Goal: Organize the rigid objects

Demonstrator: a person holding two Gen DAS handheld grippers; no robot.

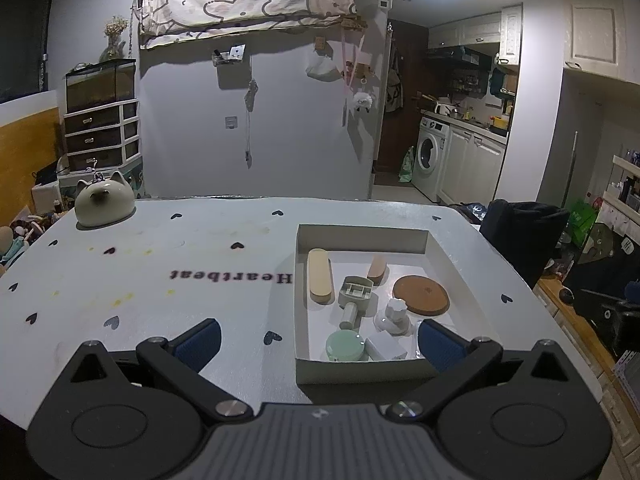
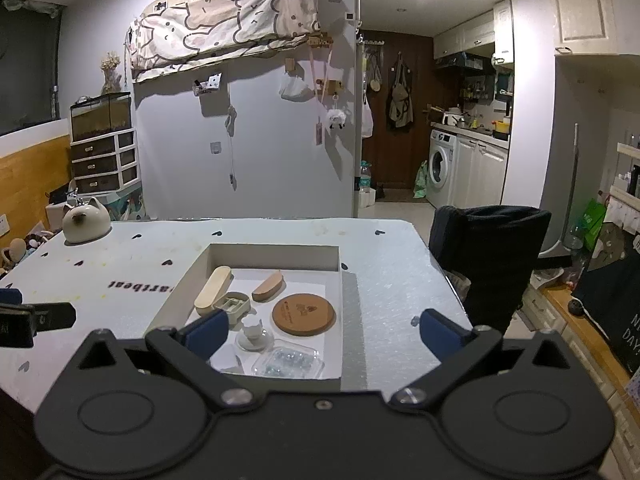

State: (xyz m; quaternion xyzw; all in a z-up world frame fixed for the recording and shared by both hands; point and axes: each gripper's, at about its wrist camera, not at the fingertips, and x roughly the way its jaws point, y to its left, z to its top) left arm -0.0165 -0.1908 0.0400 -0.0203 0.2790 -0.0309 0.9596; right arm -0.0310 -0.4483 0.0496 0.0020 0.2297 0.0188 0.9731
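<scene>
Left gripper (image 1: 318, 340): jaws spread wide, nothing held; its right pad is seen over the near right corner of the box.
Right gripper (image 2: 324, 334): jaws spread wide, nothing gripped; positioned over the near edge of the box.
Box (image 2: 280, 258): shallow white tray, set on the table, right of the printed lettering.
Near items: green round tin (image 1: 345, 345), clear plastic case (image 2: 288, 362) and white figurine (image 2: 254, 330) are laid in the box's near part.
Middle items: cork coaster (image 2: 303, 314) at right, grey-green holder (image 2: 232, 305) at left.
Far items: long beige case (image 2: 212, 290) and tan oval piece (image 2: 269, 287).
Table (image 1: 160, 292): white, with heart prints.
Far left corner: cat-eared pot (image 1: 105, 203).
</scene>
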